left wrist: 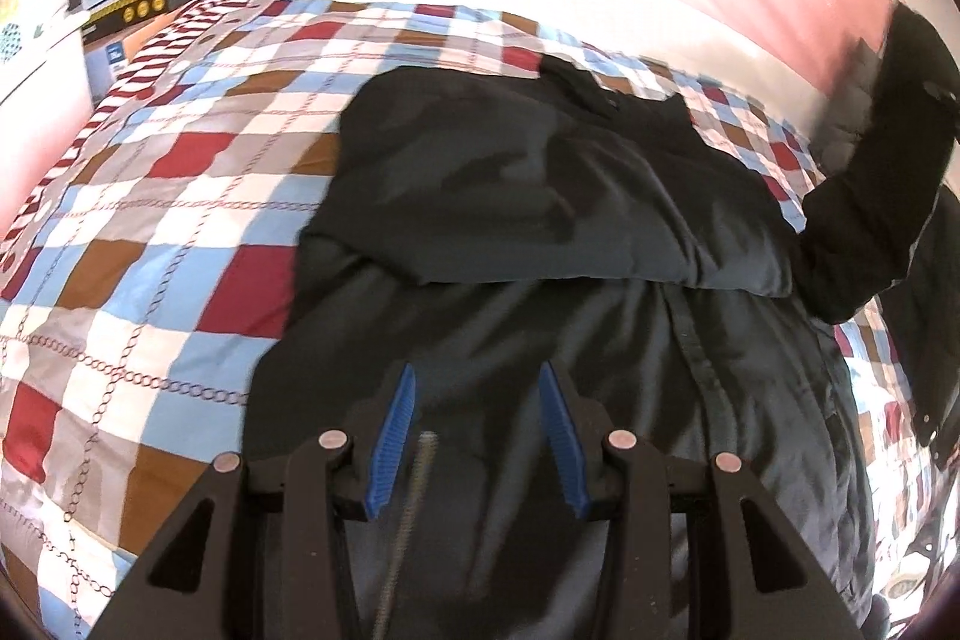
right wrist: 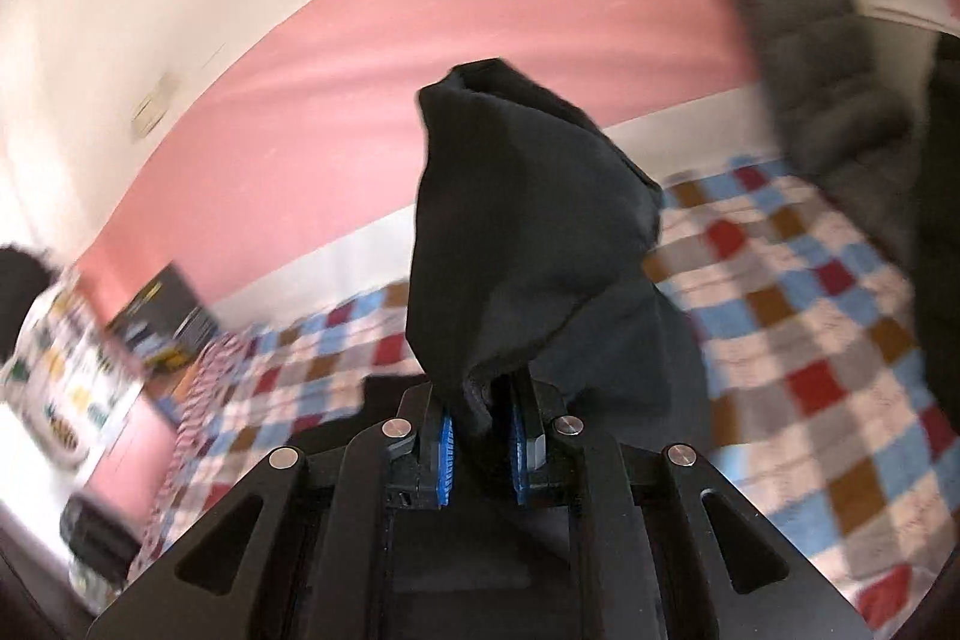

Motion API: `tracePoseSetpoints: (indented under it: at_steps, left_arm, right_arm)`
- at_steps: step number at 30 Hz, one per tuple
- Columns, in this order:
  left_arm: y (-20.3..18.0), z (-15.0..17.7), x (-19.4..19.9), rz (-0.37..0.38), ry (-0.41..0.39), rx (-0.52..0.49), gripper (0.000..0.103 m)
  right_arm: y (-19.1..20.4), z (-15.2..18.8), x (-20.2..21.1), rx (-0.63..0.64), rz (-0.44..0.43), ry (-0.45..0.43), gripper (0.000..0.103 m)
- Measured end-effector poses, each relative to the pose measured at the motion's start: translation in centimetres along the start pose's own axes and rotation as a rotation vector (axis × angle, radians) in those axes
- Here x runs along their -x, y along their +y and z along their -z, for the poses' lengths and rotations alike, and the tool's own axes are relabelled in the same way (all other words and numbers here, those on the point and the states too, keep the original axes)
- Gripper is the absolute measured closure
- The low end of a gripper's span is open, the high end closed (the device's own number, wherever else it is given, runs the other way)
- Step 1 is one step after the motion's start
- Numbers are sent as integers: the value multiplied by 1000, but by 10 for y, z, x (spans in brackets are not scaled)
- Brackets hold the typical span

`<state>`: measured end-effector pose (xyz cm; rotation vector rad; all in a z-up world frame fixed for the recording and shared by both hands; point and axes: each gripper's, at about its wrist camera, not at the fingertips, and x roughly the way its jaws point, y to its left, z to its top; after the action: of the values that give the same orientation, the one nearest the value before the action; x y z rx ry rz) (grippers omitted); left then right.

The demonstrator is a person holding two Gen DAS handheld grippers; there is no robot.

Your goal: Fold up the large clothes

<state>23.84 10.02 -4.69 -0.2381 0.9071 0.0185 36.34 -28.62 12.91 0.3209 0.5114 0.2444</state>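
Care is needed as the dark padded fabric jacket sleeve, clamped in the right gripper, is laid flat across the body while the left gripper, jaws apart, hovers empty.

Left tongs: blue pads spread apart, gripping nothing, angled downward.
Right tongs: raised, blue pads pinched together on dark fabric.

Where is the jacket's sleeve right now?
The sleeve is lifted off the bed, pinched in the right gripper; in the left wrist view it rises at the jacket's right edge, above the checked quilt.
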Motion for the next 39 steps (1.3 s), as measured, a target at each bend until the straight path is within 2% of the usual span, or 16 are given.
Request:
tracePoseSetpoints:
  at_steps: [4,11,13,16,18,21,24,28,29,30,31,33,35,37,39]
  left_arm:
    - [19,2,1,-10,-6,29,58]
    - [47,3,5,-31,-20,62,58]
    - [53,3,6,-36,-21,70,58]
    - [59,1,6,-44,-21,80,58]
    - [60,-1,7,-43,-26,81,58]
    - [55,-9,7,-31,-39,74,58]
    - [40,-21,5,-2,-49,54,57]
    - [7,-45,-2,59,-77,4,52]
    - [-3,-52,-4,74,-87,-14,52]
    - [-13,-59,-8,86,-97,-31,52]
    - [-23,-67,-13,97,-105,-49,52]
    - [-41,-83,-25,115,-109,-65,52]
    - [-54,-100,-43,129,-104,-63,52]
    - [-63,-110,-60,111,-91,-64,52]
    - [-66,-115,-77,109,-62,-51,52]
  right_arm:
    - [58,24,-51,77,-80,101,89]
    - [105,97,-139,160,-125,330,85]
    - [116,120,-156,189,-113,398,80]
    - [119,154,-182,189,-156,519,65]
    - [112,165,-179,168,-194,564,46]
    - [105,160,-156,169,-241,517,44]
    - [77,144,-128,111,-253,432,44]
    - [14,127,-103,15,-110,336,44]
    - [-8,125,-98,-15,-56,318,48]
    - [-24,124,-95,-36,-13,309,59]
    - [-47,124,-93,-74,48,302,64]
    - [-72,125,-92,-124,96,295,74]
    - [-89,130,-99,-155,124,304,76]
    - [-89,142,-113,-148,110,348,76]
    - [-79,161,-135,-87,80,432,76]
